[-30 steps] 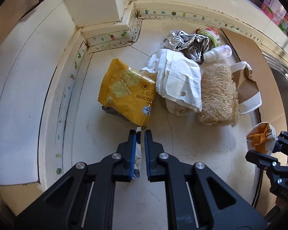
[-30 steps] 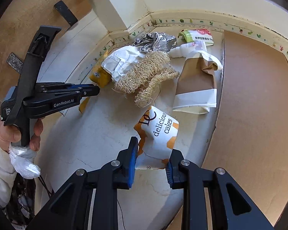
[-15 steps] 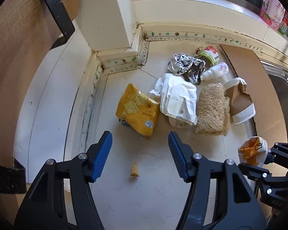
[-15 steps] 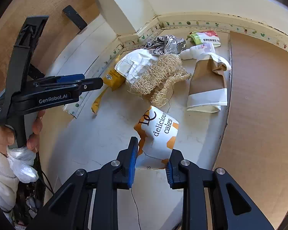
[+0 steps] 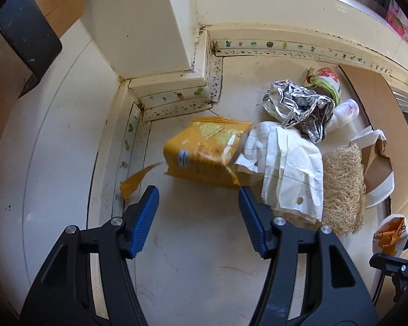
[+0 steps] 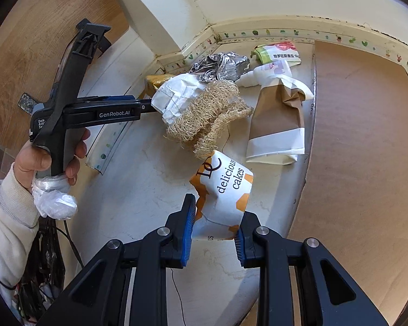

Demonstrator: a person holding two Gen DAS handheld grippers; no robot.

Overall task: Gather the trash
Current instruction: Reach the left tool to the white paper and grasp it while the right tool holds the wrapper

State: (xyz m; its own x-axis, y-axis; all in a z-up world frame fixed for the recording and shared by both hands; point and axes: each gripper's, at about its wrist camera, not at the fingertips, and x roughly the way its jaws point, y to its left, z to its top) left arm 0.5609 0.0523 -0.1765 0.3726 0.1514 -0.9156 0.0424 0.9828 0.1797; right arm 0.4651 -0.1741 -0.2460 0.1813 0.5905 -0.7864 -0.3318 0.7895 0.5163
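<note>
On the pale stone counter [image 5: 204, 258], in the corner below the tiled upstand, the trash lies in a loose heap: a yellow cracker bag [image 5: 204, 152] nearest the corner, crumpled white lined paper [image 5: 288, 163] overlapping its right edge, a crushed foil wrapper [image 5: 299, 106] behind that, then a green-and-red packet [image 5: 325, 80] and a small white bottle [image 5: 345, 112] towards the back. A loofah sponge [image 5: 342, 187] rests against the paper's right side, with a brown-and-white paper bag [image 6: 280, 125] beyond it, just beside the brown board [image 6: 361, 149]. A torn yellow strip [image 5: 134, 180] lies apart from the cracker bag, by the counter's left edge

The left gripper [image 5: 198, 217] has its blue-padded jaws spread wide with nothing between them, hovering over bare counter just in front of the cracker bag; the right wrist view shows a hand [image 6: 43, 157] in a cream sleeve holding it by the handle. The right gripper [image 6: 213, 235] pinches a white-and-orange "delicious cakes" wrapper [image 6: 223, 190], both pads pressed to its lower end, the wrapper standing up out of the jaws in front of the loofah
</note>
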